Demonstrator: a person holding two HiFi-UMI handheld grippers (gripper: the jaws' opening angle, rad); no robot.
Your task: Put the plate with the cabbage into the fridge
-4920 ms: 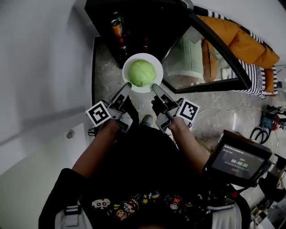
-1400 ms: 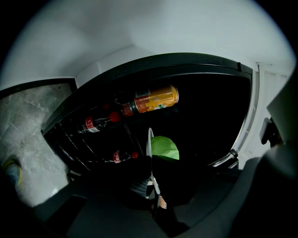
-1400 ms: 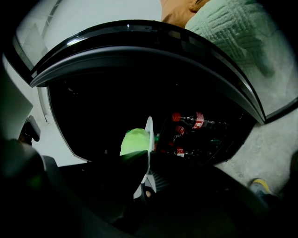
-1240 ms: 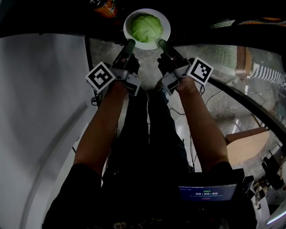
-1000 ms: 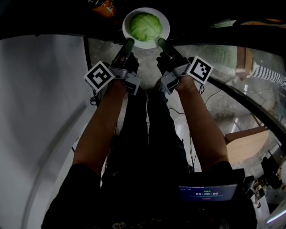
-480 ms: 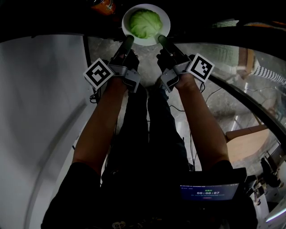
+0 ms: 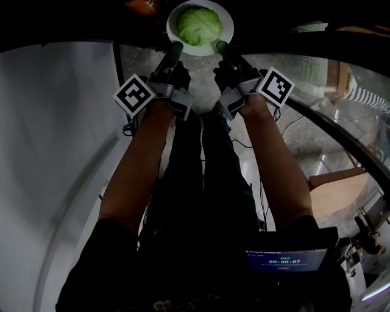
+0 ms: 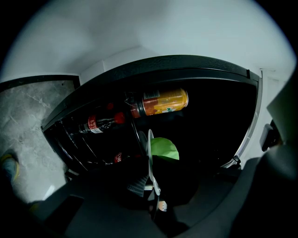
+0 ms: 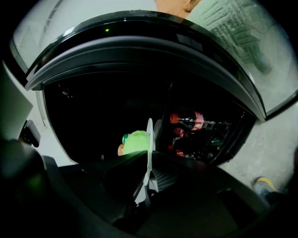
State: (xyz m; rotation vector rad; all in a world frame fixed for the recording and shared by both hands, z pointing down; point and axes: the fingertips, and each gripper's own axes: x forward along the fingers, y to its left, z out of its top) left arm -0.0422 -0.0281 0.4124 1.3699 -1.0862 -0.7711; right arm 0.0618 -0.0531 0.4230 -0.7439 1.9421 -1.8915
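Note:
A white plate (image 7: pixel 224 30) carries a pale green cabbage (image 7: pixel 199 16) at the top of the head view, inside the dark fridge opening. My left gripper (image 7: pixel 176 47) is shut on the plate's near-left rim and my right gripper (image 7: pixel 221 46) is shut on its near-right rim. In the left gripper view the plate (image 8: pixel 150 155) shows edge-on between the jaws, with the cabbage (image 8: pixel 164 148) to its right. In the right gripper view the plate (image 9: pixel 149 139) is edge-on too, the cabbage (image 9: pixel 135 141) to its left.
An orange drink bottle (image 8: pixel 162 102) and a cola bottle (image 8: pixel 98 124) lie on the fridge's dark racks; more red-capped bottles (image 9: pixel 188 121) show in the right gripper view. The open glass fridge door (image 7: pixel 341 109) stands at the right. A white wall (image 7: pixel 55 140) is at the left.
Both grippers have carried the plate with the cabbage forward, deeper into the dark fridge. The orange bottle has nearly slid out of the head view's top edge.

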